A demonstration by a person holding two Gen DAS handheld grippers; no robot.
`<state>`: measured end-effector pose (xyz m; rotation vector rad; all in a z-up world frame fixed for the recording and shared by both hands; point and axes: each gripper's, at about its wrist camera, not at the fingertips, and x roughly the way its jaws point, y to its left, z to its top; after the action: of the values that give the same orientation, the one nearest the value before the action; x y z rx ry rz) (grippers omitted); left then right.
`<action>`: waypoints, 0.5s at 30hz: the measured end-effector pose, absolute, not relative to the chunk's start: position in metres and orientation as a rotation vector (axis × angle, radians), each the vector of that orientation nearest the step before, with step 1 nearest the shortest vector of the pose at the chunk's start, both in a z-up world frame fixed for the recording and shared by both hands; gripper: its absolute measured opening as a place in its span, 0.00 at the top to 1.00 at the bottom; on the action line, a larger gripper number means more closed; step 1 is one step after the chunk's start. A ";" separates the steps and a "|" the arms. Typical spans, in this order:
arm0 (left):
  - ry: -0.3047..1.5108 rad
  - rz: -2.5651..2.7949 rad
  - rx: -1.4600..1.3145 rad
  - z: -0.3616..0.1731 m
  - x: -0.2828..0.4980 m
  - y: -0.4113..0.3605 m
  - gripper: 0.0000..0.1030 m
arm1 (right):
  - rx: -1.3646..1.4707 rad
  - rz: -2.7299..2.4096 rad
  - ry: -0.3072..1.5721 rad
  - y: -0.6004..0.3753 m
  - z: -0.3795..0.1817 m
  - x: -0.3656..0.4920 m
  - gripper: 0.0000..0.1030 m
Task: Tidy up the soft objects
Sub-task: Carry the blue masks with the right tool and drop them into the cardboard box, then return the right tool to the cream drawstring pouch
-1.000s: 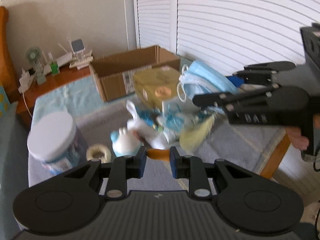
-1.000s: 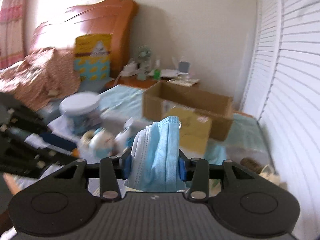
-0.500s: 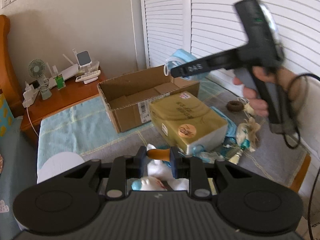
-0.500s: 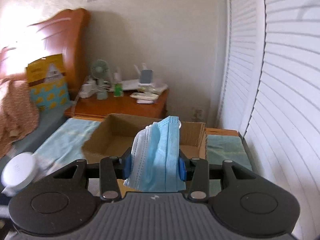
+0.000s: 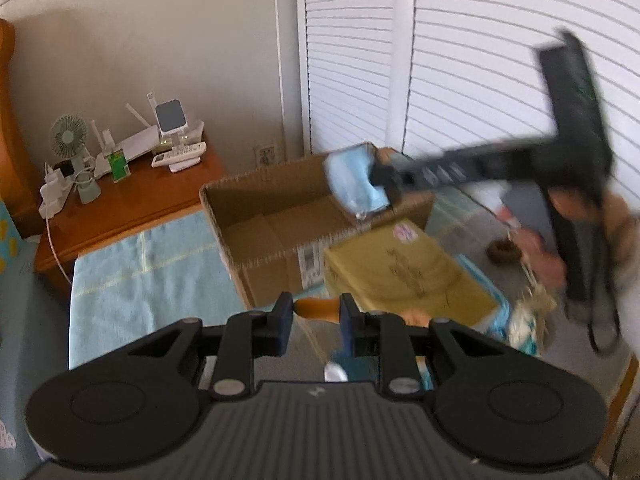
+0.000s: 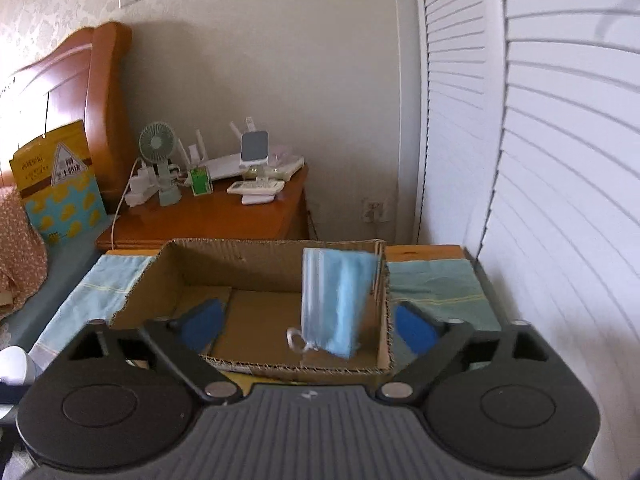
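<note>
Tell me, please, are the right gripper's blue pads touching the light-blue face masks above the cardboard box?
Apart. The right wrist view shows the face masks between the right gripper's opening jaws, with cardboard box visible either side.

I can't make out the motion-smeared right gripper (image 5: 390,184) and blue face masks (image 5: 354,184), and my left gripper (image 5: 316,316) body hides most of the orange-tipped thing (image 5: 316,308) it pinches.
</note>
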<state>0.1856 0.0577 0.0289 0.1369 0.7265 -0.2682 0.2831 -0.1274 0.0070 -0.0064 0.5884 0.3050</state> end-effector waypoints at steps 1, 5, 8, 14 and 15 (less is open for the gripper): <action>0.726 -0.263 0.138 0.032 0.194 0.056 0.77 | -0.003 0.301 0.589 -0.129 0.008 0.281 0.01; 0.718 -0.233 0.120 0.044 0.227 0.053 0.77 | -0.021 0.271 0.600 -0.132 0.009 0.273 0.00; 0.726 -0.219 0.103 0.050 0.257 0.047 0.77 | -0.047 0.248 0.606 -0.135 0.005 0.267 0.00; 0.716 -0.135 0.134 0.041 0.297 0.033 0.23 | -0.043 0.247 0.634 -0.145 -0.006 0.258 0.00; 0.699 -0.108 0.132 0.039 0.298 0.032 0.13 | -0.037 0.248 0.639 -0.146 -0.007 0.257 0.00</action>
<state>0.2979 0.0324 0.0393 0.1319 0.6992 -0.1083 0.2568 -0.1457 -0.0070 -0.0370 0.6393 0.2484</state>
